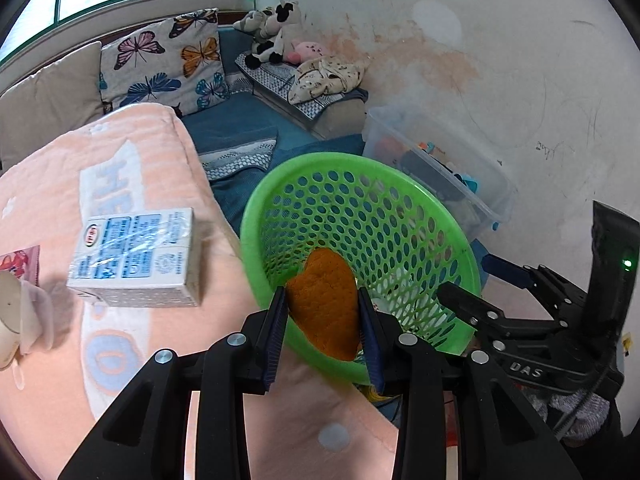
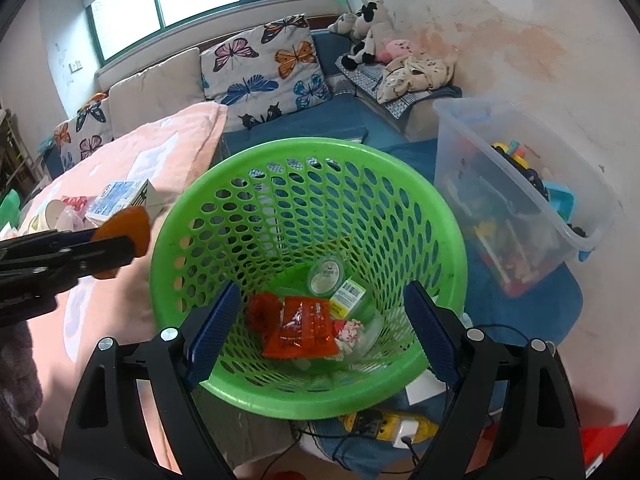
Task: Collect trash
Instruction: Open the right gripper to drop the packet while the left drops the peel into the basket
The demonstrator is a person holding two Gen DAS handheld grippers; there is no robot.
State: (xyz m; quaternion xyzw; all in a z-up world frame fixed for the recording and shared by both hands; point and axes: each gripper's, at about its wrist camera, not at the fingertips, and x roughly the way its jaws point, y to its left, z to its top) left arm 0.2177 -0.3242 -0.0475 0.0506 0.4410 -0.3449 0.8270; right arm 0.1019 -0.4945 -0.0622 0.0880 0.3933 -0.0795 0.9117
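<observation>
Over the near rim of the green perforated plastic basket (image 1: 360, 216), the left hand-held gripper (image 1: 323, 312) is gripping a flat orange peel-like scrap (image 1: 324, 304) between its blue ribbed pads, jaws narrow and pressing both sides of the scrap. From the right wrist view the same scrap (image 2: 124, 228) is sitting just beside the basket's left rim (image 2: 160, 240), not yet inside. Right hand-held gripper (image 2: 320, 328) is hanging above the basket mouth with jaws standing wide and nothing between them. Lying on the basket bottom: a red-orange foil snack wrapper (image 2: 302, 328), a crumpled red net (image 2: 262, 308), a round clear plastic lid (image 2: 326, 274) and a yellow-labelled clear wrapper (image 2: 348, 294). On the pink blanket-covered bed (image 1: 152, 152) a white-and-blue milk carton (image 1: 136, 256) is lying on its side, well apart from the basket, with a small red wrapper (image 1: 22, 262) and a white paper cup (image 1: 10, 320) at the left edge. A clear plastic toy bin (image 2: 520, 200) is standing just right of the basket, on the blue mat (image 2: 520, 320)
</observation>
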